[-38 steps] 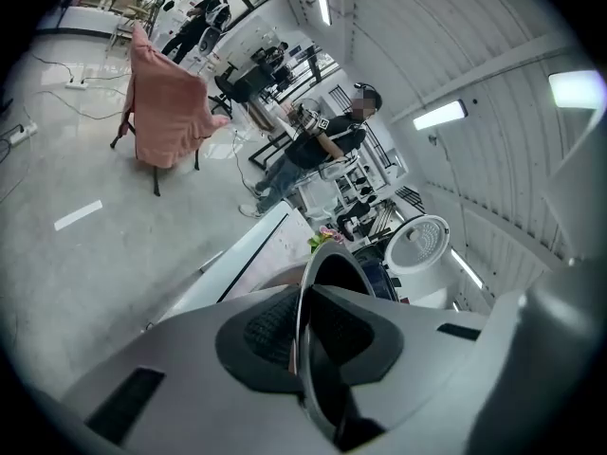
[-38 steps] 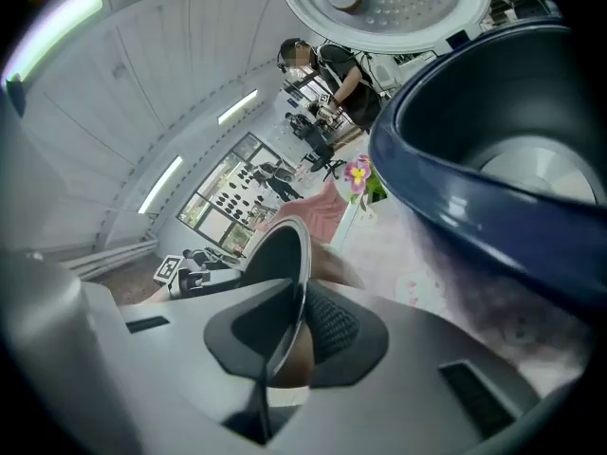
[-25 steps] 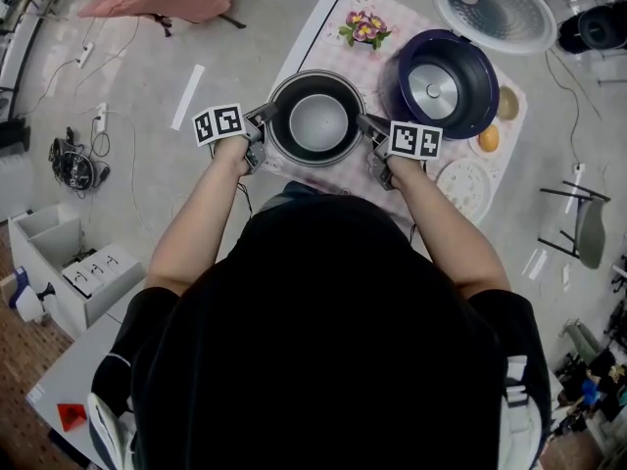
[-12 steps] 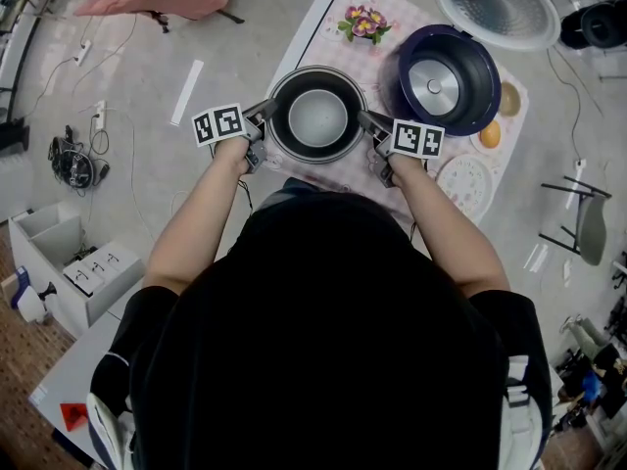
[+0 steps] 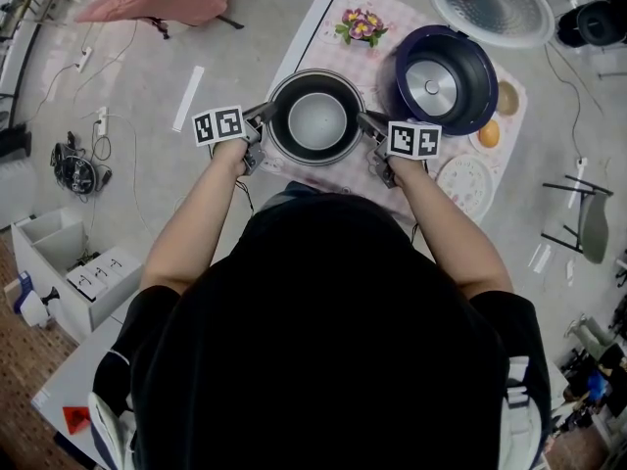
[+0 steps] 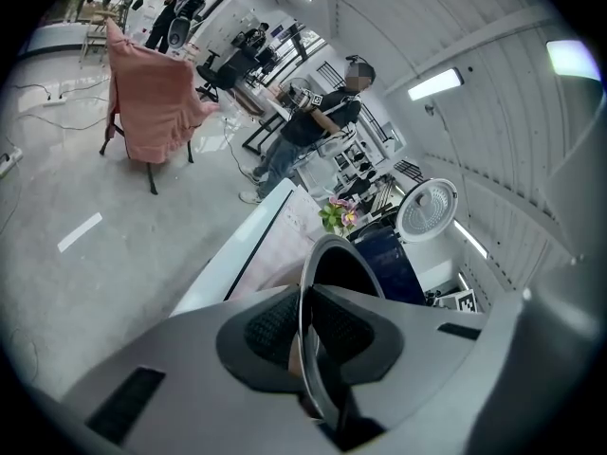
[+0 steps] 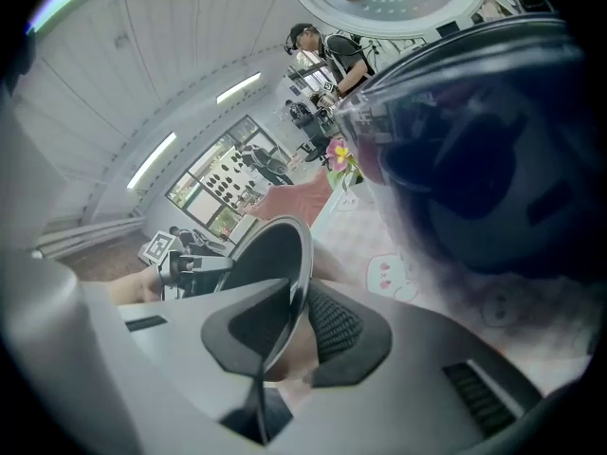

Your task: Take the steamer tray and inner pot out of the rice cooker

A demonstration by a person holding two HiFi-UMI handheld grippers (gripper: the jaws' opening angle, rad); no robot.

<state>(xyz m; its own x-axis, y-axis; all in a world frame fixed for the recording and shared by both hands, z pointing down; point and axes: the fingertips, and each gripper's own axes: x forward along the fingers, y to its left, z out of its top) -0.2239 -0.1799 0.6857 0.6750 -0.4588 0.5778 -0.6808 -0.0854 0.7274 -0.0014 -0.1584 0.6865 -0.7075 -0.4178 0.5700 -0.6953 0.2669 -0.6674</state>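
Observation:
The dark metal inner pot (image 5: 317,120) stands on the pink cloth of the table (image 5: 338,172), to the left of the navy rice cooker (image 5: 482,101). My left gripper (image 5: 263,117) is shut on the pot's left rim (image 6: 327,254), one pad on each side of the thin edge. My right gripper (image 5: 368,125) grips the right rim (image 7: 289,245). Its jaws are opening, with the rim still between the pads and touching them. A white perforated steamer tray (image 5: 463,186) lies on the cloth at the right.
The cooker's round white lid (image 5: 493,6) stands open behind it. A small flower pot (image 5: 361,27) is at the table's far edge, and an orange object (image 5: 489,136) lies beside the cooker. A pink-draped chair (image 6: 152,102) and people stand farther off.

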